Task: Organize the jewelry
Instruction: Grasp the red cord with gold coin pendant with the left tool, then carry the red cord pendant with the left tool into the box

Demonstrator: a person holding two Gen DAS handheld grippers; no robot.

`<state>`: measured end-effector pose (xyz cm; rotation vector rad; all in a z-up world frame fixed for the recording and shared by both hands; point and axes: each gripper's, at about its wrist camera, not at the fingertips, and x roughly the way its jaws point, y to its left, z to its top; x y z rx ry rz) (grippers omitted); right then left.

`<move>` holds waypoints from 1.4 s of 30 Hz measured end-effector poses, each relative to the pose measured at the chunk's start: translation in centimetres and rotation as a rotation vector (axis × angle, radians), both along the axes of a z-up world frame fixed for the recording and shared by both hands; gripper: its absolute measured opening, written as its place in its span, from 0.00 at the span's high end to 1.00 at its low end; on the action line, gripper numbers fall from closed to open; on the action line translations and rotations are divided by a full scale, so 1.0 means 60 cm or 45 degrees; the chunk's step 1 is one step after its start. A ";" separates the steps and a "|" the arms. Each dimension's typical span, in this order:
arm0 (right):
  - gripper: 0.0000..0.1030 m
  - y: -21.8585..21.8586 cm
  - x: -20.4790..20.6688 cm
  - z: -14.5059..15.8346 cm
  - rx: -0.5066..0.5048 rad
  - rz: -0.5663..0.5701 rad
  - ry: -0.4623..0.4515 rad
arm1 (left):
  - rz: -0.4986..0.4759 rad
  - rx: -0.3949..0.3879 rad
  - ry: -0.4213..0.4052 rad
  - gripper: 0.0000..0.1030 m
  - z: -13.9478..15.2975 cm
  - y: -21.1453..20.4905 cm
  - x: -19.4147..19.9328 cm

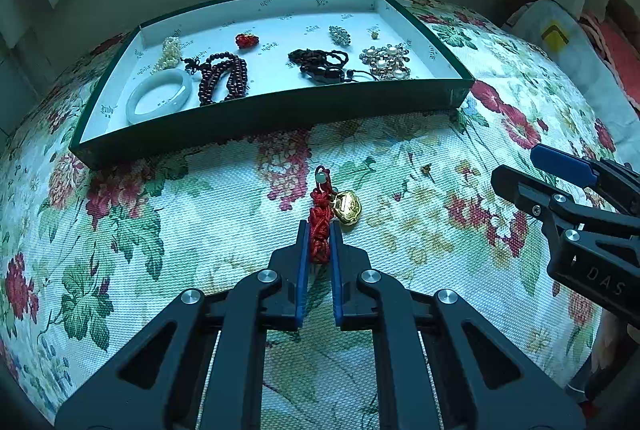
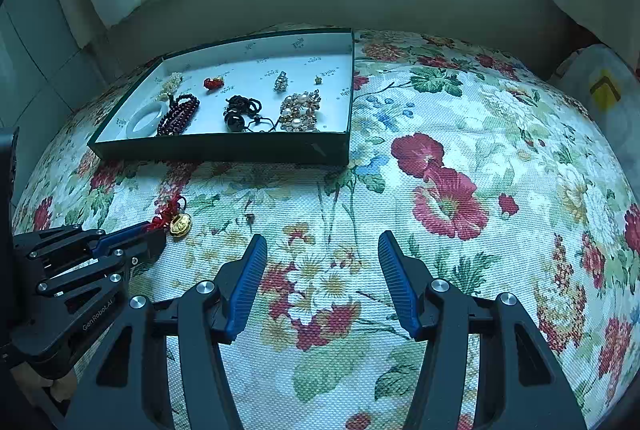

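A red knotted cord (image 1: 320, 226) with a gold lock charm (image 1: 347, 206) and a pale bead lies on the floral cloth in front of the tray. My left gripper (image 1: 319, 230) is shut on the red cord's near end; it also shows in the right wrist view (image 2: 154, 230), with the charm (image 2: 180, 224) beside it. My right gripper (image 2: 322, 250) is open and empty over the cloth, to the right of the left one. A green tray (image 1: 280, 109) with a white floor holds several pieces: a jade bangle (image 1: 158, 95), dark red beads (image 1: 222, 77), a pearl brooch (image 1: 386, 61).
The tray (image 2: 224, 149) sits at the back left of the floral cloth (image 2: 440, 189). It also holds a black cord bracelet (image 1: 320, 63), a red knot (image 1: 247, 40) and a silver brooch (image 1: 339, 35). White pillows and a wall are behind. A bag (image 1: 560, 37) lies at the right.
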<state>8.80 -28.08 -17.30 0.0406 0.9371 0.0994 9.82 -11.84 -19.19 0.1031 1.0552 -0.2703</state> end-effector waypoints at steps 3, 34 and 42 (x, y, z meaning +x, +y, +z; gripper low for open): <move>0.44 0.012 0.002 0.000 -0.002 0.014 -0.002 | 0.009 0.006 -0.019 0.91 0.006 0.011 0.000; 0.77 0.090 0.058 -0.035 -0.052 0.077 0.031 | 0.137 -0.002 -0.041 0.91 0.001 0.109 0.023; 0.90 0.098 0.055 -0.035 -0.046 0.084 0.026 | 0.143 -0.006 -0.042 0.91 -0.001 0.112 0.024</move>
